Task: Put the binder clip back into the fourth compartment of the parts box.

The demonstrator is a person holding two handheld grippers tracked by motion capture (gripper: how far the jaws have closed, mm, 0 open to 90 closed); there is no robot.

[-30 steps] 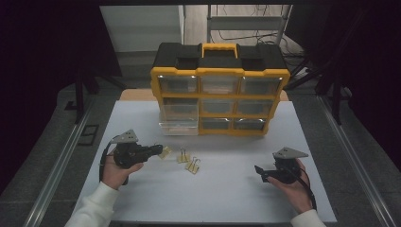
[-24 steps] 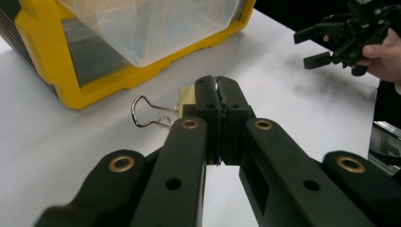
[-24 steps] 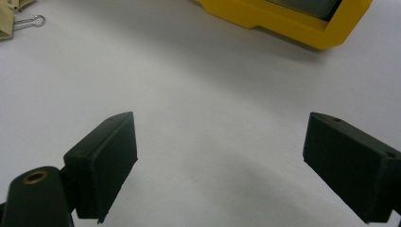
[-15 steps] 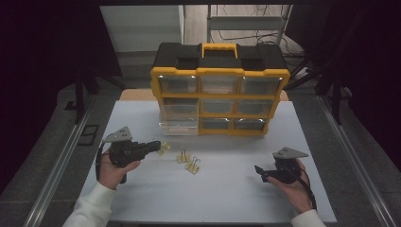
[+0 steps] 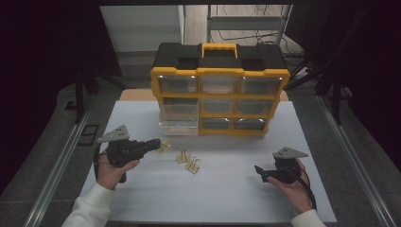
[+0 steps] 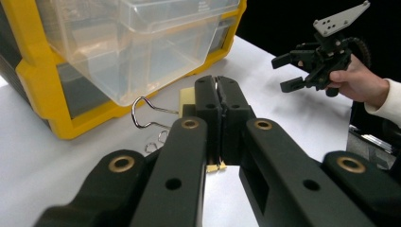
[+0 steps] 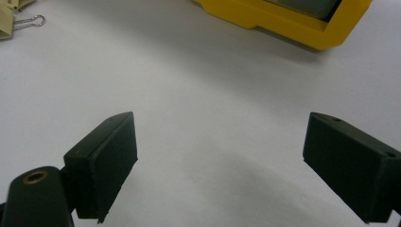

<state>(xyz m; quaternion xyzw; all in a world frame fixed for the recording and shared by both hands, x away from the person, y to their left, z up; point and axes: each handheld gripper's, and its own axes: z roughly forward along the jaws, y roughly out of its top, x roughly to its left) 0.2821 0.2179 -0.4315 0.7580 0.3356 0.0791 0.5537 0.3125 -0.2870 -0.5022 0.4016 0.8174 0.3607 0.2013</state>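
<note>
My left gripper [image 5: 155, 143] is shut on a pale yellow binder clip [image 5: 164, 146], held just above the white table [image 5: 227, 198] at the left. In the left gripper view the clip's yellow body [image 6: 187, 98] and wire handle [image 6: 142, 113] stick out past the closed jaws, right in front of a pulled-out clear drawer [image 6: 142, 42]. That drawer [image 5: 178, 126] belongs to the bottom left of a yellow and black organizer [image 5: 220, 73]. My right gripper [image 5: 260, 172] hovers open over the table at the front right, with nothing between its fingers [image 7: 106, 161].
Two more yellow binder clips [image 5: 183, 156] [image 5: 192, 165] lie on the table between the grippers, and one clip [image 7: 14, 21] sits at the top left of the right gripper view. Metal rails run along both table sides. The organizer's other drawers are closed.
My left gripper with the clip has edged slightly up and toward the open drawer. The right gripper has stayed still.
</note>
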